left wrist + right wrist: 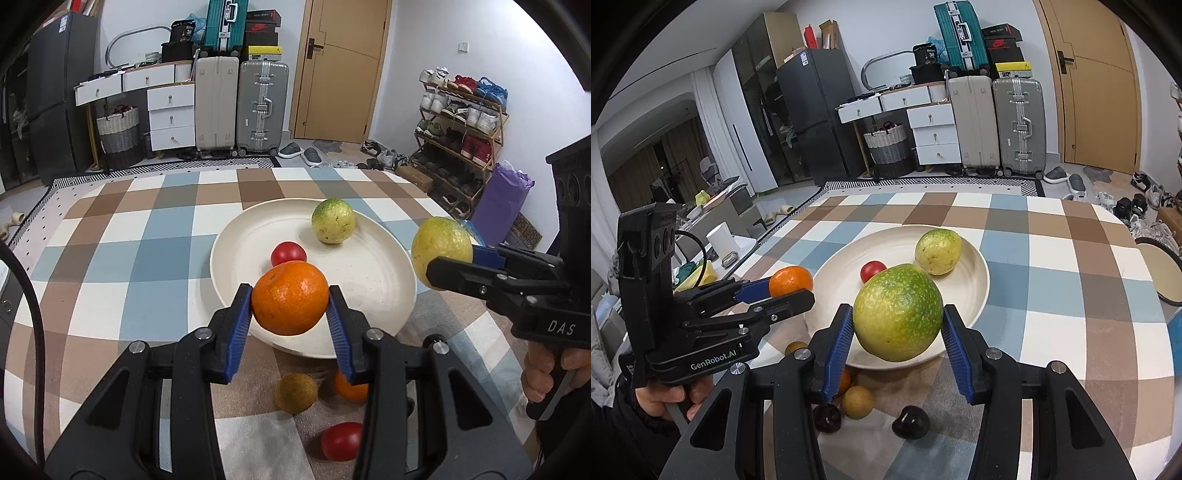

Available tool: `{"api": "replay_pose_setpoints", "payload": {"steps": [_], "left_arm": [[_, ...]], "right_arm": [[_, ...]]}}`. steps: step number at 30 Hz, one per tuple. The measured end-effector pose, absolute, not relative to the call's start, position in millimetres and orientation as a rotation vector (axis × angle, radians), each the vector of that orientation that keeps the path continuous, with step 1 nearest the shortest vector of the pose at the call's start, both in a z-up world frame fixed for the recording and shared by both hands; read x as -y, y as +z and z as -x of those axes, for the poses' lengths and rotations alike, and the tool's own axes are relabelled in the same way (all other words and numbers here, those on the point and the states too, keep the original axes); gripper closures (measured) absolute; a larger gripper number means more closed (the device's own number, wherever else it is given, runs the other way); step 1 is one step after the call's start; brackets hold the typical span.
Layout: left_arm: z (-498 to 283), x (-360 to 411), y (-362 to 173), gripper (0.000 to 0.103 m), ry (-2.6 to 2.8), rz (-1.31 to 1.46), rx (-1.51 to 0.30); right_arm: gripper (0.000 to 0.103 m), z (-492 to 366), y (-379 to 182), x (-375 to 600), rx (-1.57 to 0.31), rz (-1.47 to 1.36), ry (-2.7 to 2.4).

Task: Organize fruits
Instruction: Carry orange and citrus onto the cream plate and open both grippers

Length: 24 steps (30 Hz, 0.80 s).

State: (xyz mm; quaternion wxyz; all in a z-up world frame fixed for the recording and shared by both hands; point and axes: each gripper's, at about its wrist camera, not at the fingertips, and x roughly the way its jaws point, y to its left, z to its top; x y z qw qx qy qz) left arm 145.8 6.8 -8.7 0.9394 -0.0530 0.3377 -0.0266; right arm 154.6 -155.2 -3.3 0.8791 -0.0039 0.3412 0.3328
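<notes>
Left wrist view first: our left gripper (291, 299) clamps an orange (290, 297) between its blue pads, held over the near rim of the white plate (369, 295), which already carries a small red tomato (288, 254) and a yellow-green citrus (333, 220). We could lose the round orange if the pads slacken before it is low in the dish, and it may roll into the tomato just behind it. Below us on the checked cloth (122, 258) lie a brownish fruit (295, 392), another orange (351, 386) and a red tomato (341, 441). Right wrist view next: our right gripper (898, 321) grips a large green fruit (898, 313) above the plate's near edge. Both grippers crowd that same rim, so we judge a bump between them likely. Two dark fruits (910, 421) sit beneath, well clear of the plate.
</notes>
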Motion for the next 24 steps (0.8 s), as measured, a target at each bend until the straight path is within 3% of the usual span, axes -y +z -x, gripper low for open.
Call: {"api": "replay_pose_setpoints", "payload": {"steps": [24], "left_arm": [[-168,-8,-31,0.066,-0.042,0.113,-0.734]], "right_arm": [[0.053,-190,-40,136,-0.786,0.038,0.632]]}}
